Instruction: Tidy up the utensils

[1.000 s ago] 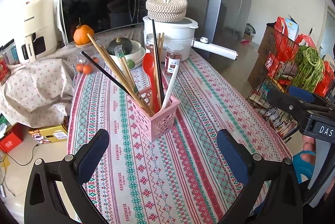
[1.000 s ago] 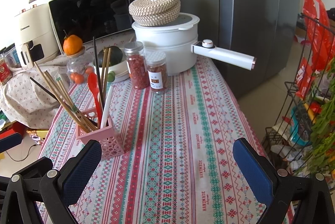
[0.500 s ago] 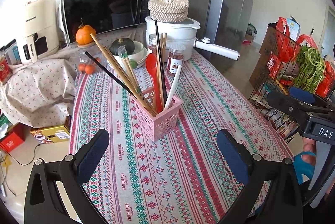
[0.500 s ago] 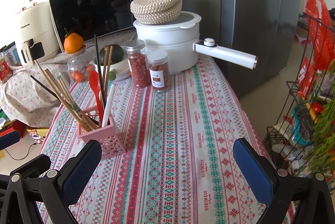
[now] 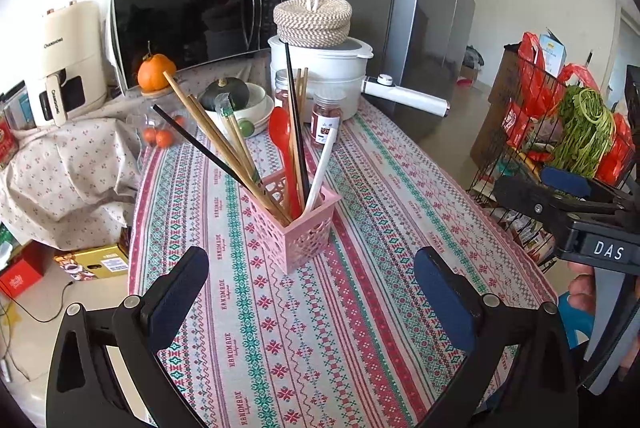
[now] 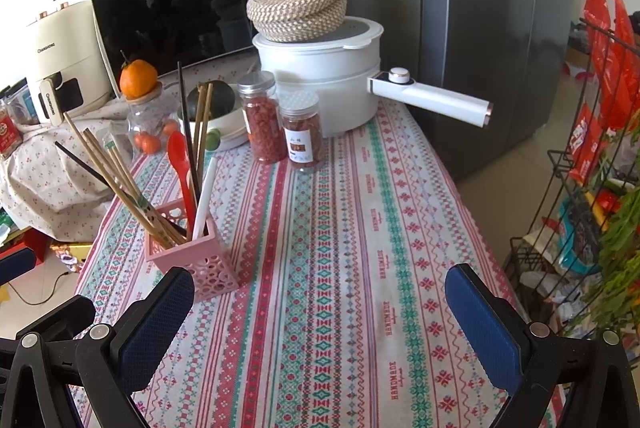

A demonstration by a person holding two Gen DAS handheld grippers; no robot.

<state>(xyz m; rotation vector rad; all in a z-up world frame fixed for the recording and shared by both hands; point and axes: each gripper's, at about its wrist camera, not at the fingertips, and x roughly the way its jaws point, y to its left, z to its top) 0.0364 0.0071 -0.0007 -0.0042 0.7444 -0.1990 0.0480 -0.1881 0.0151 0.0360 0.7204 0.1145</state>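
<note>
utensils [image 5: 280, 148] upright in pink basket [image 5: 298, 228] | dead ahead of my left gripper [image 5: 312, 292], nearer | right gripper [image 6: 320, 312] off-side | both spread, empty

We see a pink perforated square holder [image 5: 296, 228] standing upright on the patterned tablecloth [image 5: 360, 308]. In it stand wooden chopsticks [image 5: 216, 140] and a black chopstick [image 5: 192, 140] leaning left, a red spoon [image 5: 282, 140], another black chopstick [image 5: 294, 108] nearly upright, and a white utensil [image 5: 320, 168] leaning right.

"HANDMADE" on tablecloth [image 5: 224, 248], "CHANGHONG" on air fryer [image 5: 68, 40]
</note>
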